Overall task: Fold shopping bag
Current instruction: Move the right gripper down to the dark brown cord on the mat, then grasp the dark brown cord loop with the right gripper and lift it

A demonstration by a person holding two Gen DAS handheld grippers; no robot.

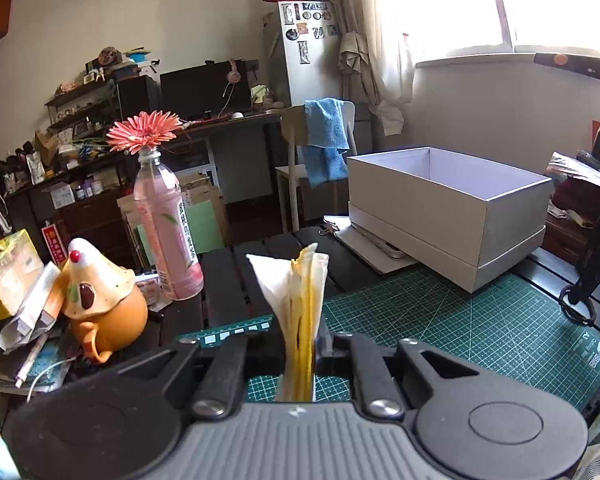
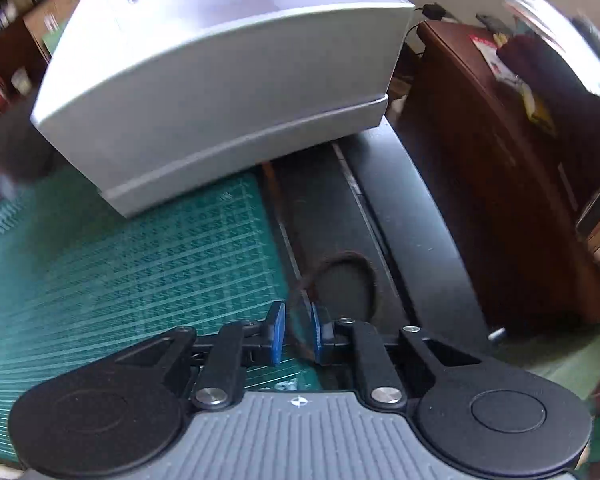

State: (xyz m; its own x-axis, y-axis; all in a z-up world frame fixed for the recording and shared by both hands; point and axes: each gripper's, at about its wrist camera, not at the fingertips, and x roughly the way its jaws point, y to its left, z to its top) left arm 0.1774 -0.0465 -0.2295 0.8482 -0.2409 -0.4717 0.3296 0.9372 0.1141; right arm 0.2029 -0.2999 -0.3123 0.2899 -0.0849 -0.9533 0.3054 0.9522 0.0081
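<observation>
Your left claw (image 1: 300, 344) is clamped tight on the shopping bag (image 1: 300, 300), already a slim many-layered white and yellow wad standing up between its fingers, so the folding looks mostly done. Your right claw (image 2: 298, 334) is a narrow gap apart, holding nothing; beyond both sits the open grey box (image 1: 452, 208), maybe where the bag goes.

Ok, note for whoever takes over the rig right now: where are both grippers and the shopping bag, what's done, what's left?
Left hand-held gripper: shut on the folded shopping bag, a white-and-yellow bundle held upright above the green cutting mat.
Right hand-held gripper: slightly open, holding nothing, low over the mat's edge near the open grey box.
Done: the bag looks folded compact.
Left: probably set it down, perhaps in the box.
</observation>
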